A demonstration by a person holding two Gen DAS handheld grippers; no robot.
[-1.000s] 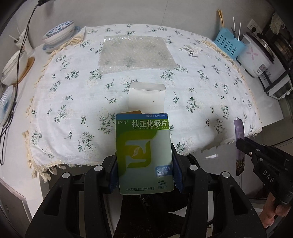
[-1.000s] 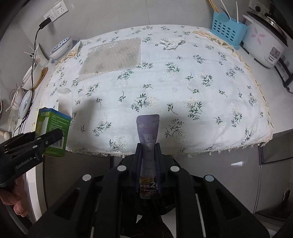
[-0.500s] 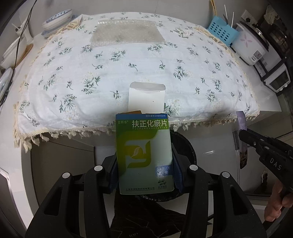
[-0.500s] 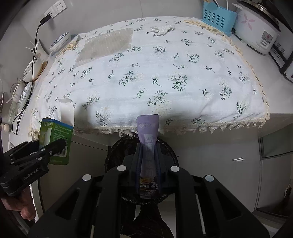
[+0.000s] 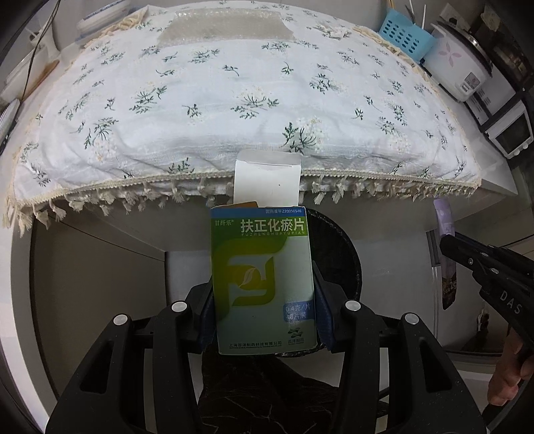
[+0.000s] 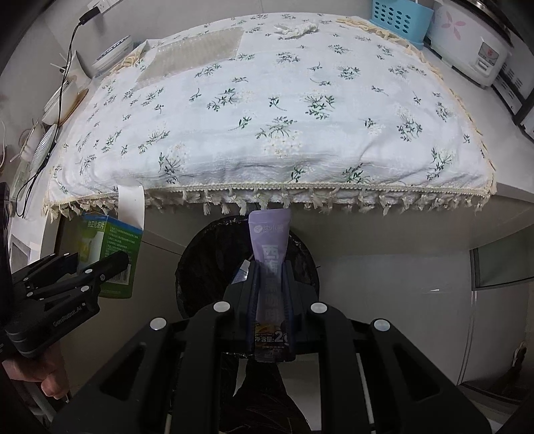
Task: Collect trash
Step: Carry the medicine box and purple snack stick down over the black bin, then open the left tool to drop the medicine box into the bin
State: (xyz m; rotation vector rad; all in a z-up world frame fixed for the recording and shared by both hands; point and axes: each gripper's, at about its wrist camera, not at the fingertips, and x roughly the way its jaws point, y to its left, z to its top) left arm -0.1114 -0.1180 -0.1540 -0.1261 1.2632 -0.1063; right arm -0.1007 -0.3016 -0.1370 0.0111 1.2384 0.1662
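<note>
My left gripper [image 5: 263, 293] is shut on a green and white medicine box [image 5: 262, 277] with its top flap open. It also shows in the right wrist view [image 6: 108, 257]. My right gripper [image 6: 270, 283] is shut on a purple sachet [image 6: 268, 247], also seen at the right of the left wrist view [image 5: 445, 240]. Both are held in front of the table edge, above a round bin lined with a black bag [image 6: 213, 260], whose rim shows behind the box [image 5: 343, 253].
The table [image 6: 300, 100] has a white floral cloth with a fringe. On it lie a bubble-wrap sheet [image 6: 193, 53] and a crumpled tissue [image 6: 295, 28]. A blue basket [image 6: 400, 16] and rice cooker [image 6: 470, 43] stand at the far right; bowls and a fan at left.
Both grippers have drawn back from the table and lowered with their items. The black bin has come into view below them.
</note>
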